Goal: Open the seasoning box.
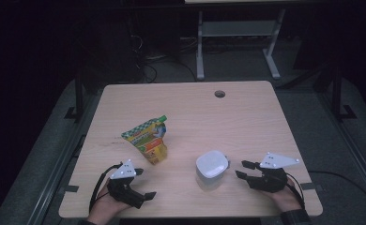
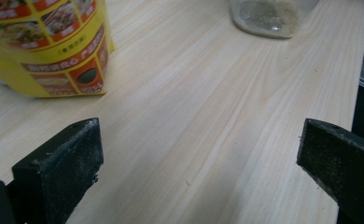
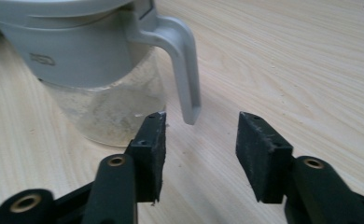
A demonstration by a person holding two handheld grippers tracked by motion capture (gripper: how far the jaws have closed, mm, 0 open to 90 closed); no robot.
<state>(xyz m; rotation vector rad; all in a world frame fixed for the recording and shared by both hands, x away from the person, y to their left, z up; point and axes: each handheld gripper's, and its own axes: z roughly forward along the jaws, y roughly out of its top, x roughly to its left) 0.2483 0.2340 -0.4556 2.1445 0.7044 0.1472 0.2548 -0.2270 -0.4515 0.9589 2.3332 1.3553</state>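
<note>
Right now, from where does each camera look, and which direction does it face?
High view: above the person's side, facing forward and down on the table; both hands show, with left gripper and right gripper.
Left gripper view: rides the left gripper, facing the yellow pouch; open jaws show.
Right gripper view: rides the right gripper, facing the jug handle; open jaws show.
Both gripper views share the jug.

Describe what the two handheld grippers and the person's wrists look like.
Both grippers are black. The left gripper and right gripper each carry a pale grey three-cornered plate on top and trail a black cable. The jaws end in flat, rectangular black pads with brass-coloured pivot screws. A dark cuff shows at the right wrist.
</note>
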